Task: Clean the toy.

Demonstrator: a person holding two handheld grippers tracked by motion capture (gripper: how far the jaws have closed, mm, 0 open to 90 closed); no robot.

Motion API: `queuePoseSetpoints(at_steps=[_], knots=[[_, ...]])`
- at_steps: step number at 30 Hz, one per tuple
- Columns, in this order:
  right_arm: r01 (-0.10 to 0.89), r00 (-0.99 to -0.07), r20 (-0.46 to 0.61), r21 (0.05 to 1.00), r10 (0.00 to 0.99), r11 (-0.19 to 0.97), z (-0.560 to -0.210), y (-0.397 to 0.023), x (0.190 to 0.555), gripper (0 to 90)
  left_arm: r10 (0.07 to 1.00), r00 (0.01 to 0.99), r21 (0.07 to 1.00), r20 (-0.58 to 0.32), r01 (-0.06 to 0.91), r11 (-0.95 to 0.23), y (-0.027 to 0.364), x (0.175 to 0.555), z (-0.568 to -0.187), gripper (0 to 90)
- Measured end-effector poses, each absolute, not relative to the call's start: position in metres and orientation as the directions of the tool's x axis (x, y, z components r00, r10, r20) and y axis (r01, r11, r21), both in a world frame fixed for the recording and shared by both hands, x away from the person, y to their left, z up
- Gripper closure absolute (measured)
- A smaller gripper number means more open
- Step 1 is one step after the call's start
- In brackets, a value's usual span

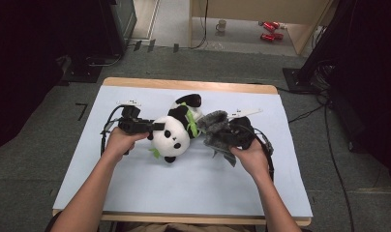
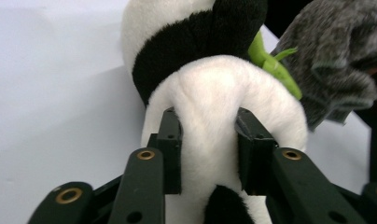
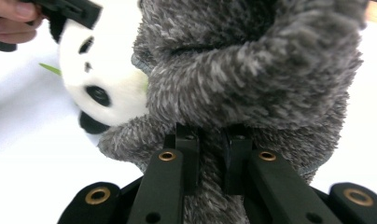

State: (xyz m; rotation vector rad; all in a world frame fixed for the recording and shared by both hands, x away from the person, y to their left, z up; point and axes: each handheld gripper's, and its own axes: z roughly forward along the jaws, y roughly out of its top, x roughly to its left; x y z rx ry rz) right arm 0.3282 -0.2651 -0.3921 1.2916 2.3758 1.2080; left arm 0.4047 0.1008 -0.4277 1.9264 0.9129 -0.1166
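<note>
High view shows a person at the white worktop (image 1: 135,193), a claw in each hand, with a plush panda (image 1: 172,135) lying near the middle and a grey fuzzy garment (image 1: 215,126) bunched just to its right, touching it.

The left claw (image 1: 157,126) reaches in from the left and pinches the panda's white head; in the left gripper view its two black jaws stand on either side of a fold of white plush (image 2: 207,116) and press into it, part-way closed. The right claw (image 1: 232,133) is pressed tight on the grey garment; in the right gripper view the fleece (image 3: 252,79) bulges out above the jaws, which squeeze a thin wad of it between them, and the panda's face (image 3: 102,79) sits just beyond to the left.

To my eye the step in hand is dressing or undressing the toy, one claw steadying the panda while the other works the grey piece at its body; which of the two I cannot tell. The green strip (image 1: 191,123) at the panda's neck lies right where the garment meets it.

The next move, I'd judge, calls for the left claw to keep its hold firm while the right draws the fleece along the body without snagging that green strip.
</note>
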Motion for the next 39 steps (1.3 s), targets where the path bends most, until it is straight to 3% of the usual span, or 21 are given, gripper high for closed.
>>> queuePoseSetpoints(at_steps=[7,12,22,39], knots=[[0.65,-0.556,0.202,0.711,0.806,0.27,-0.406,-0.291,0.333,80.6,0.537,0.744,0.76,-0.397,0.595,-0.262,0.102,0.402,-0.426,48.3],[0.674,-0.508,0.225,0.705,0.832,0.22,-0.417,-0.31,0.338,80.1,0.561,0.756,0.791,-0.338,0.551,-0.266,0.101,0.396,-0.42,41.3],[0.702,-0.453,0.215,0.684,0.865,0.198,-0.436,-0.333,0.346,77.8,0.59,0.757,0.81,-0.281,0.517,-0.278,0.107,0.392,-0.414,35.6],[0.744,-0.444,0.204,0.626,0.873,0.232,-0.471,-0.319,0.365,72.0,0.617,0.727,0.801,-0.302,0.544,-0.249,0.128,0.399,-0.429,34.4]])
